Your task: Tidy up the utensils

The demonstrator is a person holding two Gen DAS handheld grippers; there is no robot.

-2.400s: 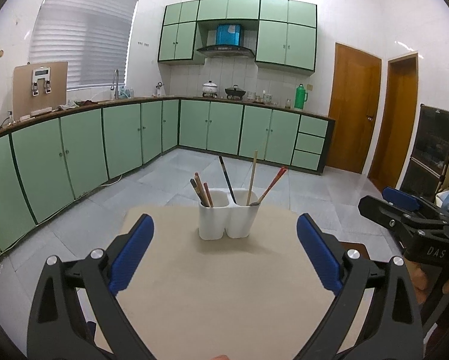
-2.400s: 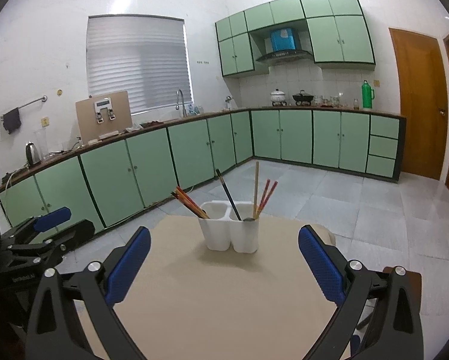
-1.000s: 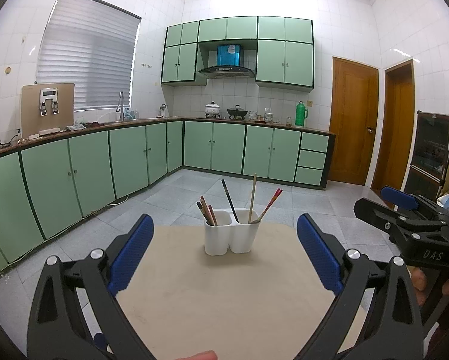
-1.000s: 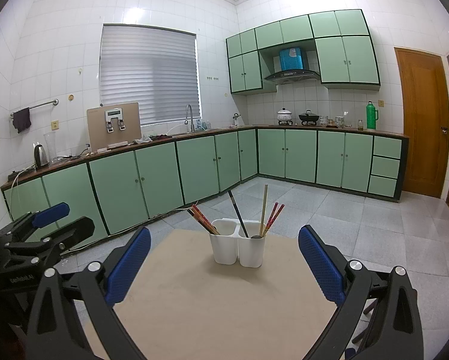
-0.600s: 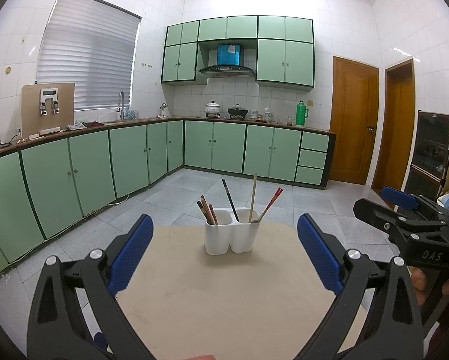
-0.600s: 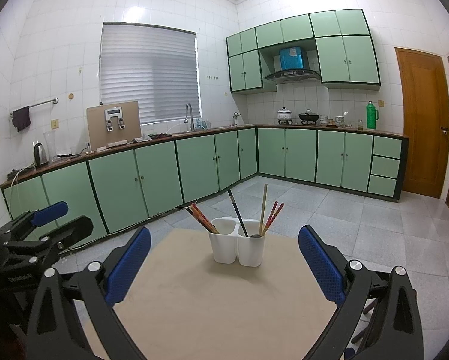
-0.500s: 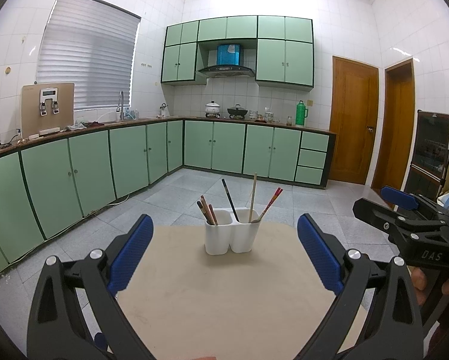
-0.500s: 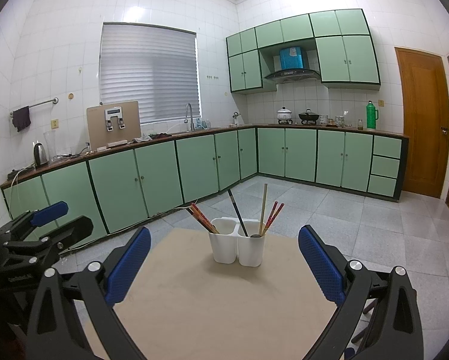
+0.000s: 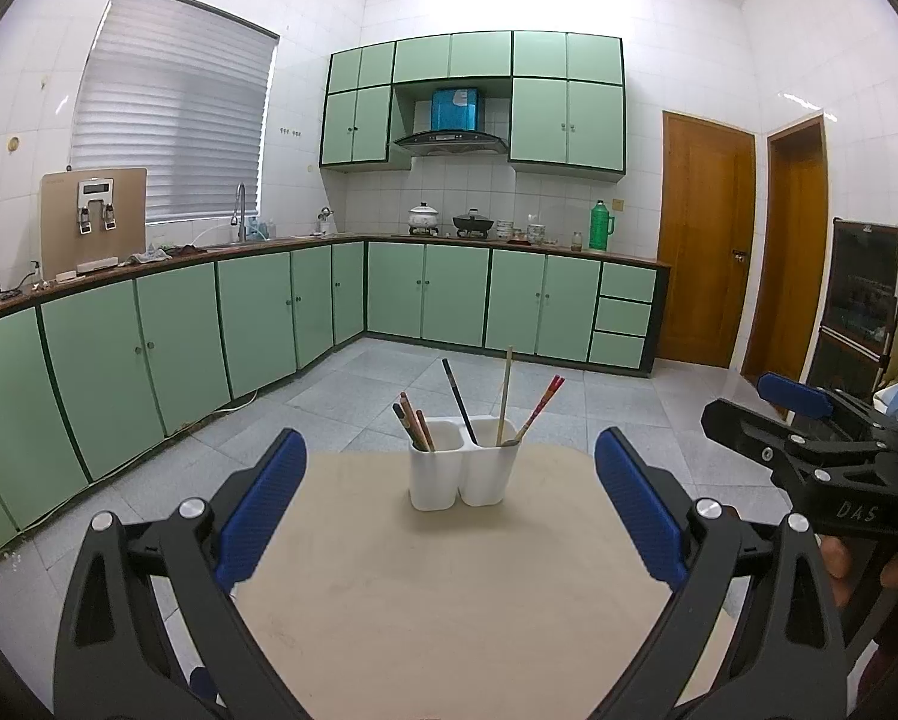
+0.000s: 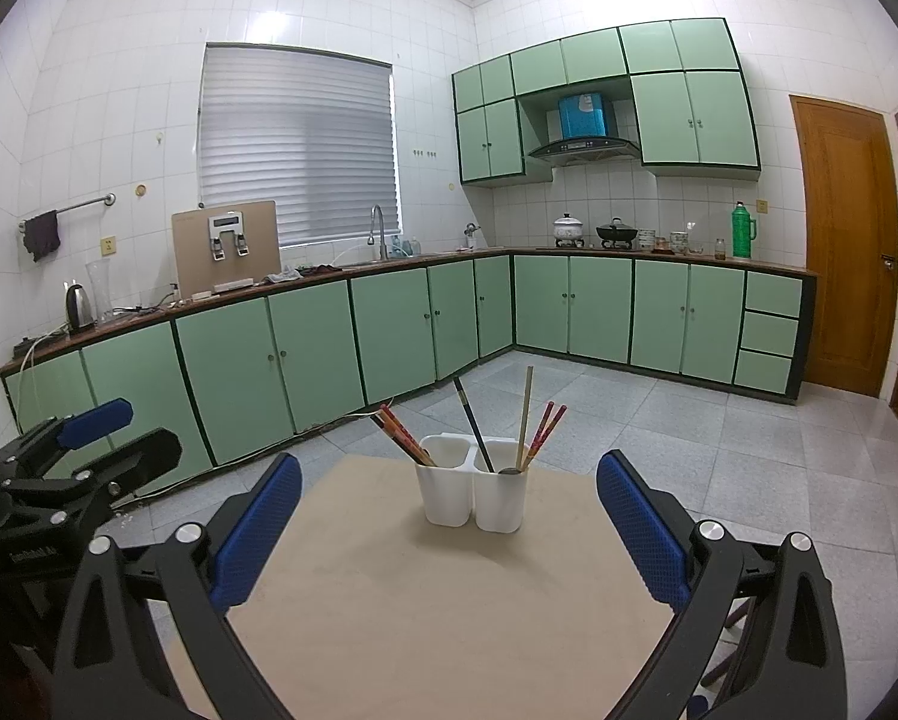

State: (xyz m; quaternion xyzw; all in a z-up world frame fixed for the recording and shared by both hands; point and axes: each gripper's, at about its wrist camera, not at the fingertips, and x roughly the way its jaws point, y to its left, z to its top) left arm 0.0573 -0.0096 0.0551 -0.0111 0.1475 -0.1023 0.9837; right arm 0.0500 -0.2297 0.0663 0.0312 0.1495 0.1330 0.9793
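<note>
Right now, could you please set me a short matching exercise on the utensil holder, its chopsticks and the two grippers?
Things:
1. white utensil holder
2. black chopstick
3. left gripper
4. brown chopsticks

States or places:
A. left compartment
B. open, holding nothing
C. stands on the beige table
D. right compartment, leaning left

Pairs: 1-C, 2-D, 3-B, 4-A. The right gripper is open too.

I see a white holder point(image 9: 462, 462) with red-patterned, black and pale wooden chopsticks point(image 9: 501, 396) on a beige table point(image 9: 449, 600), blue ribbed pads point(image 10: 257, 534) on black grippers, and mint-green cabinets point(image 10: 389, 330) with dark trim.
</note>
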